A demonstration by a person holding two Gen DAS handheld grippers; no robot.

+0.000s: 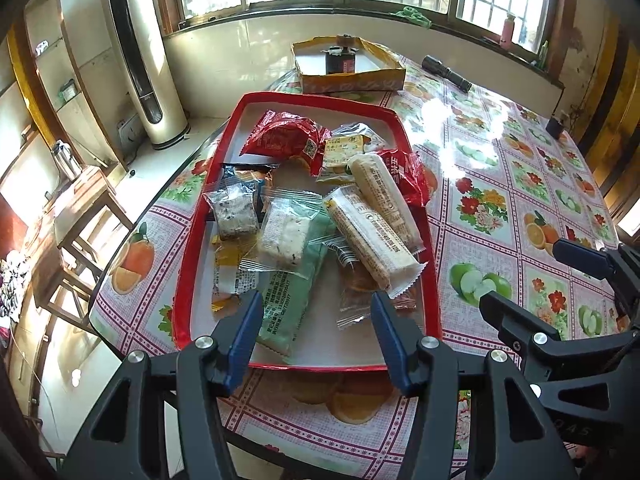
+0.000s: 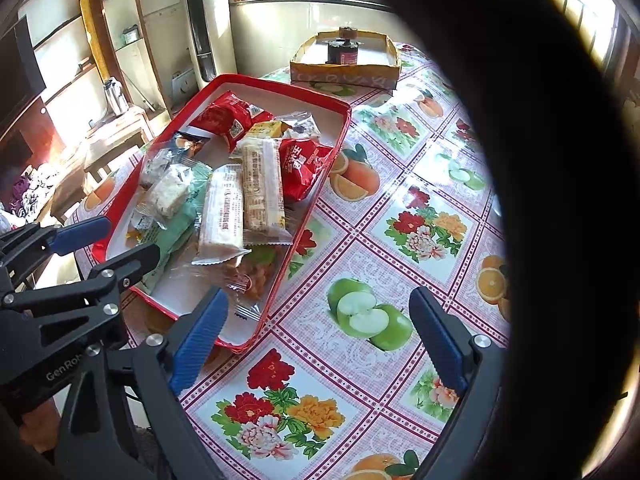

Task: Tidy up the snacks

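A red-rimmed tray (image 1: 188, 256) (image 2: 308, 208) on the table holds several wrapped snacks: red packets (image 1: 284, 136), two long beige bars (image 1: 370, 236) (image 2: 262, 188), a pale green packet (image 1: 292, 300) and small clear-wrapped cakes (image 1: 234, 212). My left gripper (image 1: 316, 310) is open and empty, hovering over the tray's near end above the green packet. My right gripper (image 2: 320, 328) is open and empty over the tablecloth, just right of the tray's near corner; it also shows in the left wrist view (image 1: 528, 280).
A yellow cardboard box (image 1: 348, 76) (image 2: 344, 74) with a dark jar (image 1: 340, 60) stands at the table's far end. A black flashlight (image 1: 448, 72) lies beyond the tray. A dark blur covers the right of the right wrist view. Wooden stools (image 1: 80, 216) stand left of the table.
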